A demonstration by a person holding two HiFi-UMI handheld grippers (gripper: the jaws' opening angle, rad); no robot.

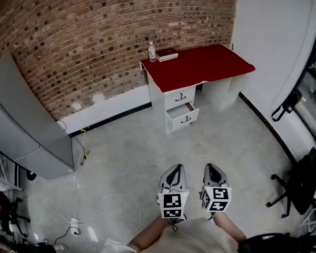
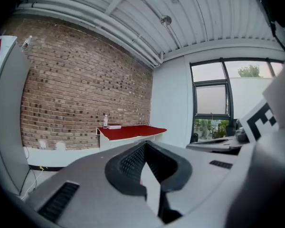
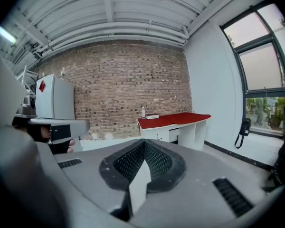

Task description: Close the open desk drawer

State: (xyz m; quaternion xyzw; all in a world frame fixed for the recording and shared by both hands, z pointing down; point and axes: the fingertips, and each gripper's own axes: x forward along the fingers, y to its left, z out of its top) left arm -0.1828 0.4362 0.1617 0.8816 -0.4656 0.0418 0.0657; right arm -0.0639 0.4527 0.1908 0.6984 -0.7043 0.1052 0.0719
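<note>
A white desk with a red top (image 1: 200,65) stands against the brick wall, far ahead of me. Its lower drawer (image 1: 183,116) is pulled out; the upper drawer (image 1: 180,96) is flush. My left gripper (image 1: 175,172) and right gripper (image 1: 213,169) are held side by side low in the head view, well short of the desk, both shut with nothing between the jaws. The left gripper view shows its closed jaws (image 2: 145,145) pointing toward the desk (image 2: 130,132). Beyond the right gripper's closed jaws (image 3: 145,145), the desk (image 3: 173,119) is also seen.
A bottle (image 1: 152,51) and a book (image 1: 166,54) sit on the desk's back left corner. A grey cabinet (image 1: 21,125) stands at the left, cables (image 1: 79,215) lie on the floor, and a black office chair (image 1: 300,183) is at the right by the window.
</note>
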